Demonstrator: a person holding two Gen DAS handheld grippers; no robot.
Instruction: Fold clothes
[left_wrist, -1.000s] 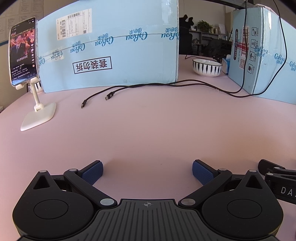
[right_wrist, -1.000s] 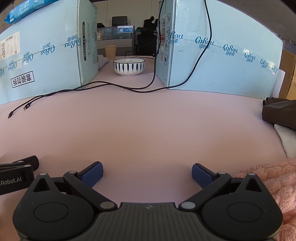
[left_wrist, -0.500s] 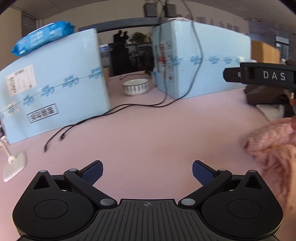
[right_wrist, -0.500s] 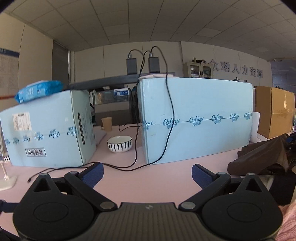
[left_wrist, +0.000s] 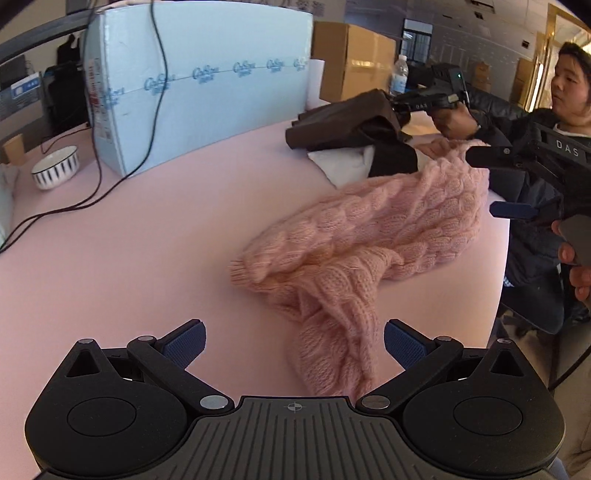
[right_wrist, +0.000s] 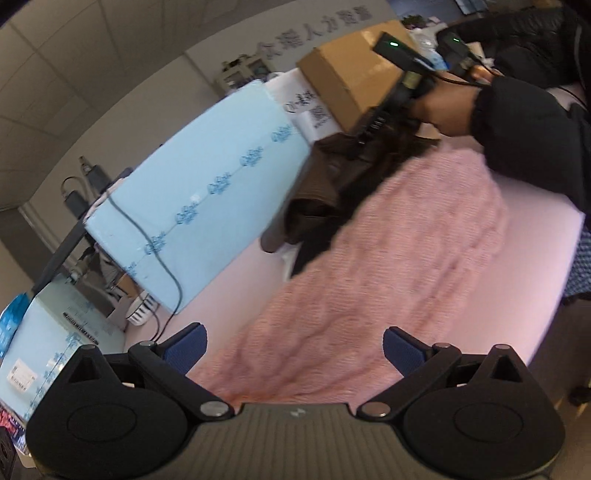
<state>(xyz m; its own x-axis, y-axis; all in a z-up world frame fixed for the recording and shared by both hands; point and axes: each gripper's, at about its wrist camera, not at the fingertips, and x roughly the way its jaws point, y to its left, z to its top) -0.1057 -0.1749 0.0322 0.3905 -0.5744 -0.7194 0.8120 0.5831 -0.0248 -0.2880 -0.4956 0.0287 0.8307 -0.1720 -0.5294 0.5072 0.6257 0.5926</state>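
Note:
A pink cable-knit sweater (left_wrist: 373, 236) lies crumpled on the pink table (left_wrist: 129, 240) near its right edge. One sleeve reaches down between the fingers of my left gripper (left_wrist: 293, 341), which is open and empty. My right gripper (right_wrist: 293, 345) is open and tilted, hovering over the sweater (right_wrist: 388, 266). It also shows from the side at the right of the left wrist view (left_wrist: 517, 184). A dark brown garment (left_wrist: 351, 122) and a white one (left_wrist: 343, 164) lie behind the sweater.
Another person (left_wrist: 565, 96) at the far right holds a gripper (left_wrist: 428, 99) on the brown garment. Light blue boxes (left_wrist: 199, 77), a cardboard box (left_wrist: 354, 62), a striped bowl (left_wrist: 55, 171) and black cables (left_wrist: 85, 192) stand at the back. The table edge (left_wrist: 502, 258) runs close on the right.
Both grippers have swung right from the bare table and boxes to the sweater. The right gripper has tilted and now hovers over the sweater. Both stay open.

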